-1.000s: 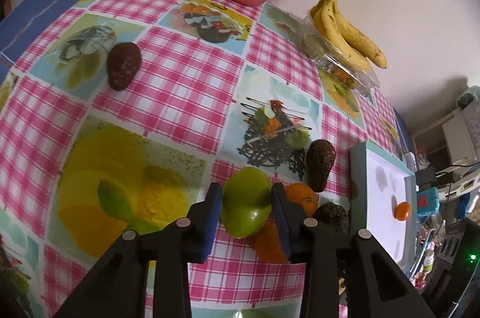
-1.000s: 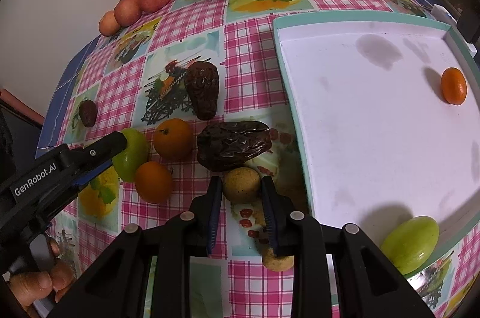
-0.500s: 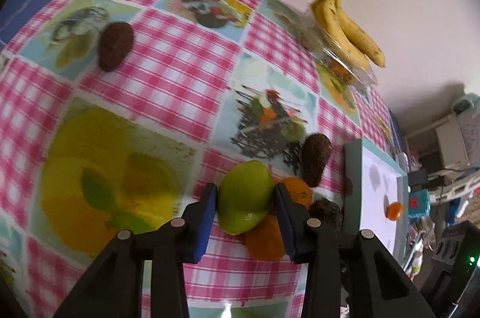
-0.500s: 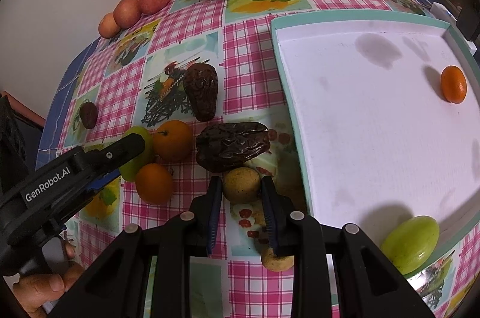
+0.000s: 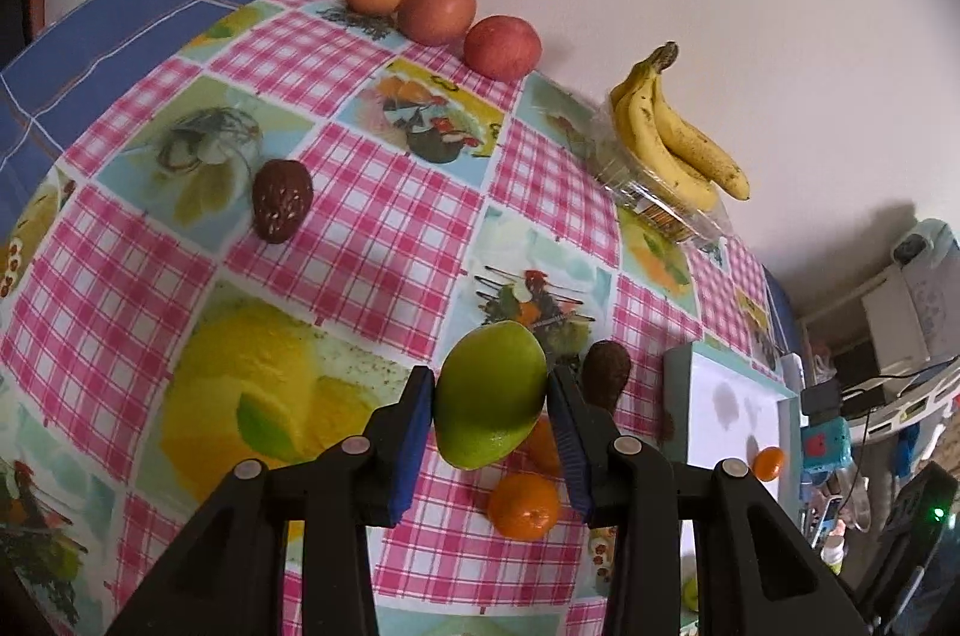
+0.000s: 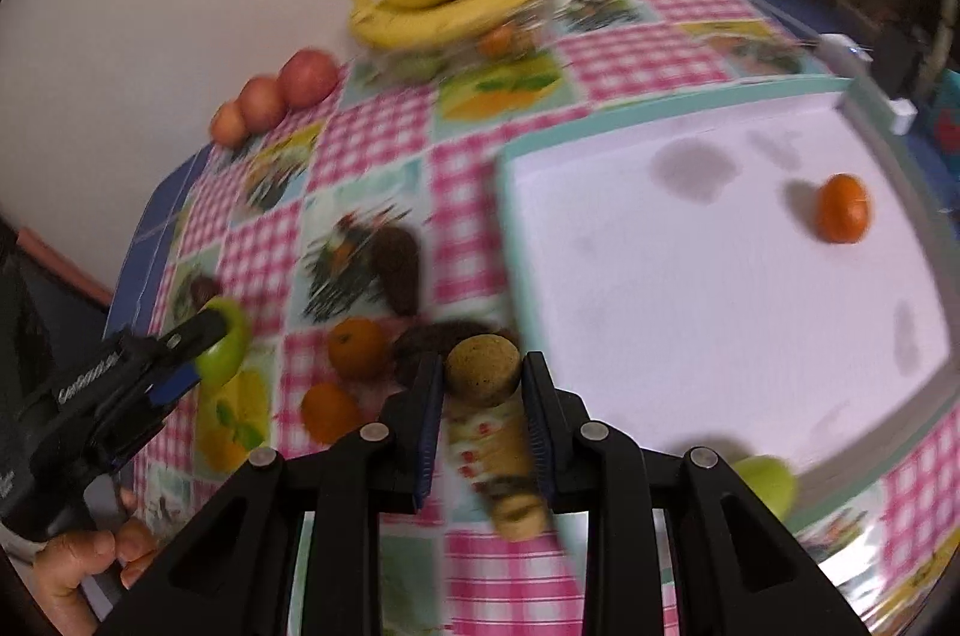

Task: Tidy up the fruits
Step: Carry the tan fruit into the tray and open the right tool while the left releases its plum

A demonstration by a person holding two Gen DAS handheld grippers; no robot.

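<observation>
You're mid pick-and-carry w/ both hands: left gripper [image 5: 489, 402] is clamped on the green mango [image 5: 491, 393], pads pressing both flanks, fruit clear of the checked tablecloth [image 5: 372, 210]. Right gripper [image 6: 483, 384] is pinched narrow on a small brown round fruit [image 6: 483, 369], prob a kiwi or similar, can't tell exactly, view's blurred. Next move, imo: carry both over the teal rim of the white tray [image 6: 678, 108] and set them down apart from the tangerine [image 6: 843, 208] already in there; another green mango [image 6: 765, 483] sits at the tray's near corner, so group like w/ like. Mango's smooth, glossy, tapered at one end, so it could slip if you tilt. Two oranges [image 5: 523, 498] lie on the cloth just below the mango, and a dark avocado [image 5: 606, 375] just beside it.
</observation>
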